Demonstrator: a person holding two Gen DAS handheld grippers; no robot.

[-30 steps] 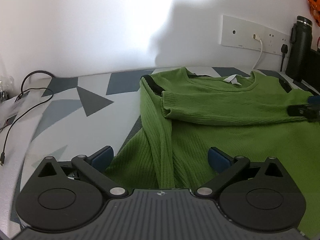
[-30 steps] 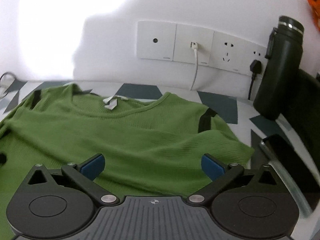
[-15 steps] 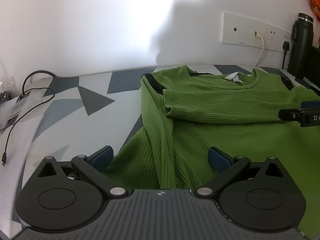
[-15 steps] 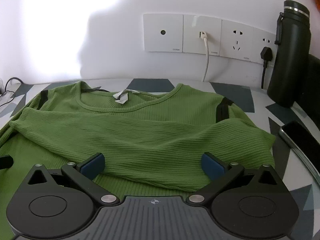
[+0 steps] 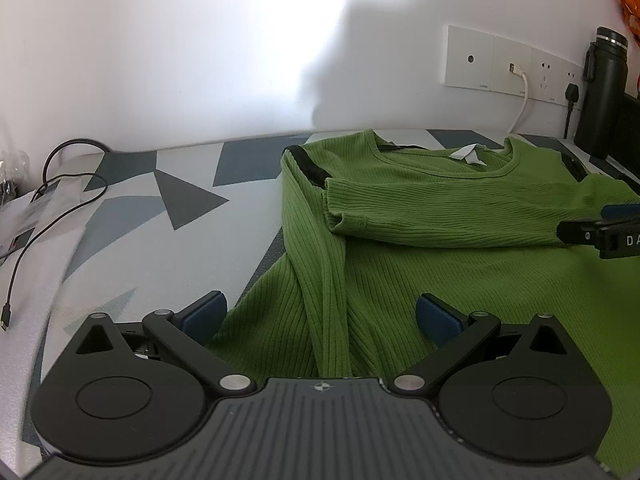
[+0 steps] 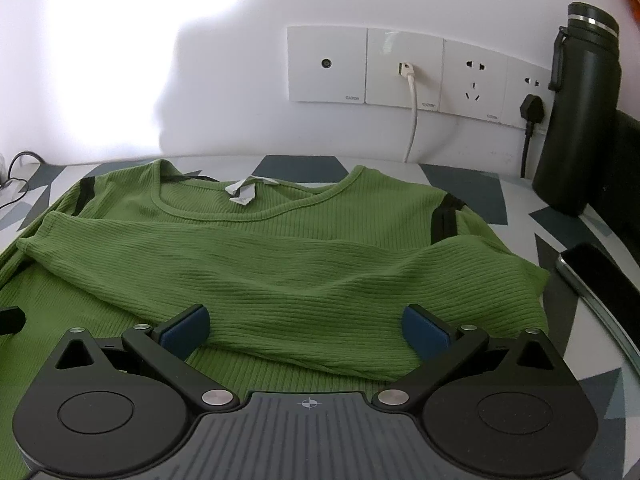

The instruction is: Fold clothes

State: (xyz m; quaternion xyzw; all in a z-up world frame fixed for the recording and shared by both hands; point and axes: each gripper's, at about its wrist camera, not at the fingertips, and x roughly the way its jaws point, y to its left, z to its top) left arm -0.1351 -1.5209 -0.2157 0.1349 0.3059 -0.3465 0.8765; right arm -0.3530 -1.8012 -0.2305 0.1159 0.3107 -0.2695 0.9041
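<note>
A green ribbed long-sleeved sweater (image 5: 460, 264) (image 6: 280, 264) lies flat on the patterned table, neckline toward the wall. Its right sleeve (image 6: 248, 280) is folded across the chest, with the cuff (image 5: 346, 220) ending near the left shoulder. The left sleeve (image 5: 320, 276) runs down the sweater's left side. My left gripper (image 5: 320, 316) is open over that sleeve and the lower left body, nothing pinched. My right gripper (image 6: 306, 330) is open just above the folded sleeve near the right side; it also shows at the right edge of the left wrist view as the right gripper (image 5: 608, 230).
A white socket panel (image 6: 416, 74) with a white cable (image 6: 412, 120) and black plug is on the wall. A black bottle (image 6: 580, 116) stands at back right, a phone (image 6: 600, 280) lies at the right. A black cable (image 5: 48, 208) trails at the far left.
The right gripper has drawn back toward me from the sweater's chest, leaving the right sleeve laid across it. The left gripper has hardly moved.
</note>
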